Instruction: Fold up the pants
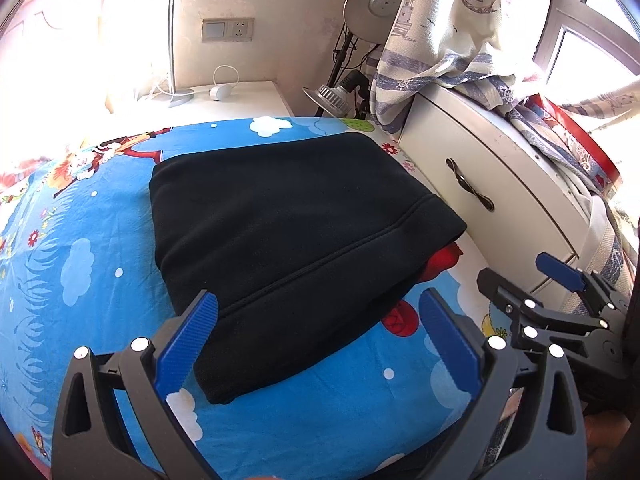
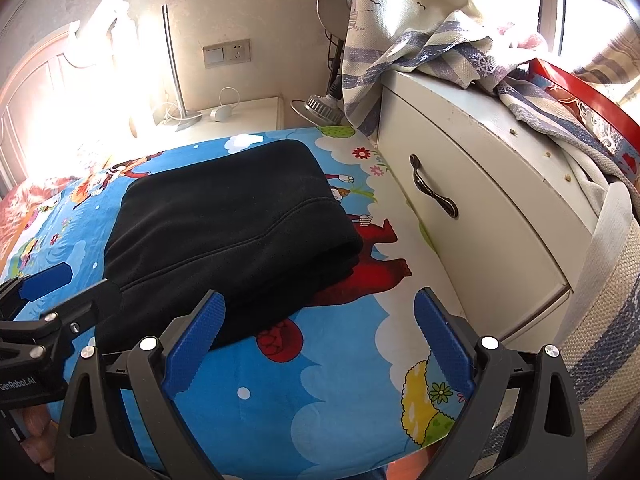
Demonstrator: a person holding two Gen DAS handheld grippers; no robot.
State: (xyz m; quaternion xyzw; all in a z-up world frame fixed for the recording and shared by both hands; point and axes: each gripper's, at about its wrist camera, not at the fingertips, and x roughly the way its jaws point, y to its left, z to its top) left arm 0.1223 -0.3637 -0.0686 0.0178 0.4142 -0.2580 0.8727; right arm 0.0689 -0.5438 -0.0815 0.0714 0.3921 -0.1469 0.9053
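Note:
The black pants [image 1: 280, 232] lie folded into a compact thick rectangle on the blue cartoon bedsheet [image 1: 80, 260]. They also show in the right wrist view [image 2: 228, 232]. My left gripper [image 1: 320, 332] is open and empty, hovering just above the near edge of the pants. My right gripper [image 2: 320, 328] is open and empty, over the sheet just right of the pants' near corner. The right gripper also shows at the right of the left wrist view [image 1: 536, 276], and the left gripper at the left of the right wrist view [image 2: 68, 284].
A white drawer cabinet [image 1: 480, 184] with a dark handle stands against the bed's right side, with a striped curtain [image 1: 448, 40] and a red box [image 1: 576, 144] on top. A white nightstand [image 1: 224, 104] with a lamp base is beyond. A fan [image 1: 372, 8] stands in the corner.

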